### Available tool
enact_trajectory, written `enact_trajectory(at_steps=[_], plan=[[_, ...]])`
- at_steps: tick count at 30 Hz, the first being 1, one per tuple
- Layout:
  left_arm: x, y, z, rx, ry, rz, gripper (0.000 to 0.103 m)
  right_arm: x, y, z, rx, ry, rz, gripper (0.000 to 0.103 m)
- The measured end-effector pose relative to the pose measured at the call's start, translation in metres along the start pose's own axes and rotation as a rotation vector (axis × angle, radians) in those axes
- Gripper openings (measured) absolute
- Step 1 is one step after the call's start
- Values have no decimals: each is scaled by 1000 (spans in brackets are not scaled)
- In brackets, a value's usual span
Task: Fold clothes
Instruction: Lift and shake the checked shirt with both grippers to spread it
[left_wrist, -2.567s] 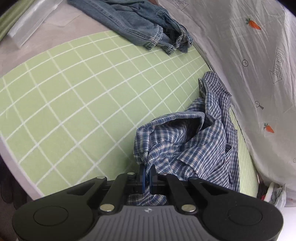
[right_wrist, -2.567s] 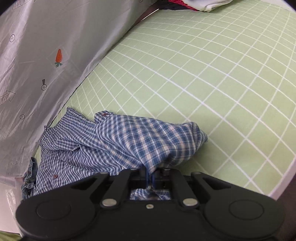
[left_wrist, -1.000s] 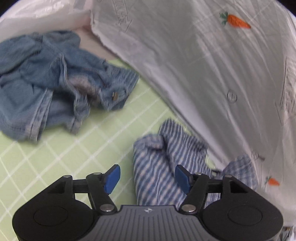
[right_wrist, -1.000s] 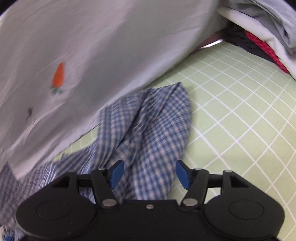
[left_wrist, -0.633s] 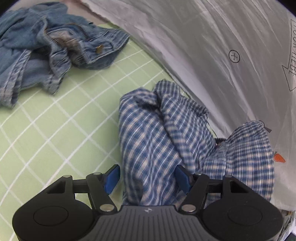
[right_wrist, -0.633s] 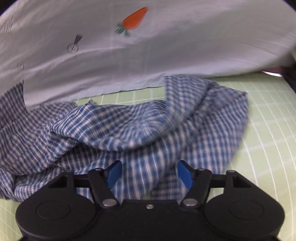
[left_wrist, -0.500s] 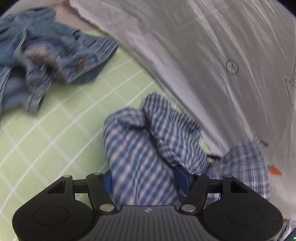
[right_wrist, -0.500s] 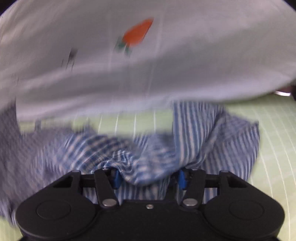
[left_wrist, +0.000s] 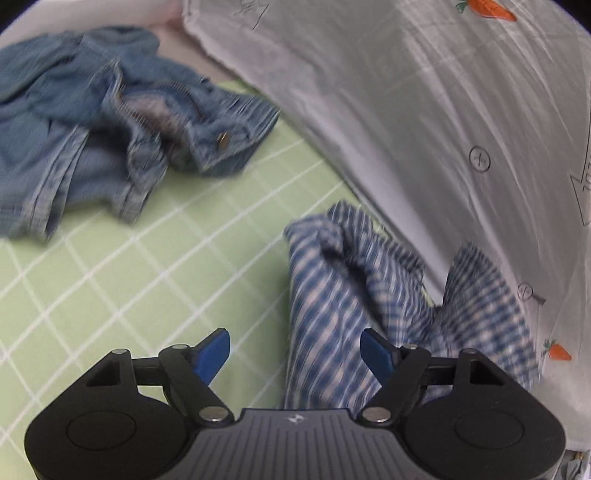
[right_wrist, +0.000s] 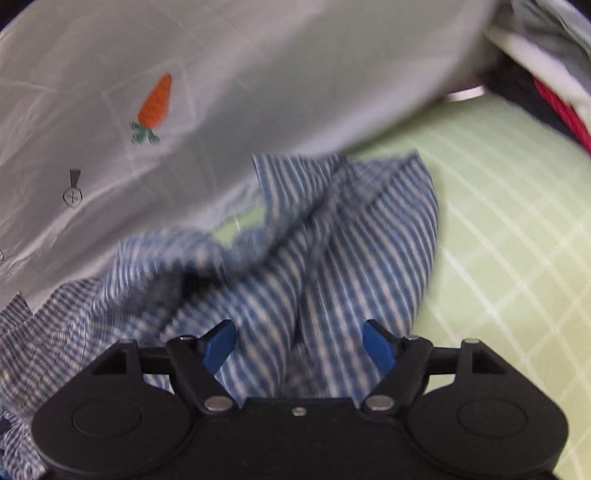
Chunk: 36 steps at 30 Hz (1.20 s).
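A blue-and-white checked shirt (left_wrist: 332, 295) lies crumpled on the green grid sheet (left_wrist: 147, 277), pushed up against a grey curtain with carrot prints. My left gripper (left_wrist: 295, 352) is open, its blue pads spread wide, and the shirt's edge lies between and under them. In the right wrist view the same shirt (right_wrist: 332, 251) bunches in front of my right gripper (right_wrist: 299, 347), which is also open with cloth between its pads. Both views are blurred by motion.
A heap of blue denim (left_wrist: 110, 122) lies at the far left of the sheet. The grey carrot-print curtain (left_wrist: 443, 129) walls off the far side. Folded clothes, white, grey and red (right_wrist: 554, 81), sit stacked at the far right.
Both grippers were shut on the shirt 2.6 s ago and have since let go and opened. They swung toward the curtain, and both views keep shifting over the shirt.
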<state>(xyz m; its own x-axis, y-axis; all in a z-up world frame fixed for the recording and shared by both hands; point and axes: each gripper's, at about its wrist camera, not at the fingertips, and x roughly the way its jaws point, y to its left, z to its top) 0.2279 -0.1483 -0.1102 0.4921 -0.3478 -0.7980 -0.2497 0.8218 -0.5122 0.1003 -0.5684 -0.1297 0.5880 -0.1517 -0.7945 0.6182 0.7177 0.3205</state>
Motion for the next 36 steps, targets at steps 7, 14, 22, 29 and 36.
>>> enact_trajectory(at_steps=[7, 14, 22, 29, 36], plan=[[9, -9, -19, 70, 7, -59, 24, 2, 14, -6, -120, -19, 61, 34], [-21, -17, -32, 189, -44, -77, 4, -38, 10, -5, -202, -94, 113, 1], [-96, 7, -79, 277, -36, -119, 3, -135, -46, -42, -190, -155, 116, 0], [-149, 28, -103, 309, -57, -80, 3, -212, -93, -58, -81, -265, 38, 0], [-138, 20, -83, 309, -82, -35, 4, -167, -92, -41, -123, -142, 31, 35]])
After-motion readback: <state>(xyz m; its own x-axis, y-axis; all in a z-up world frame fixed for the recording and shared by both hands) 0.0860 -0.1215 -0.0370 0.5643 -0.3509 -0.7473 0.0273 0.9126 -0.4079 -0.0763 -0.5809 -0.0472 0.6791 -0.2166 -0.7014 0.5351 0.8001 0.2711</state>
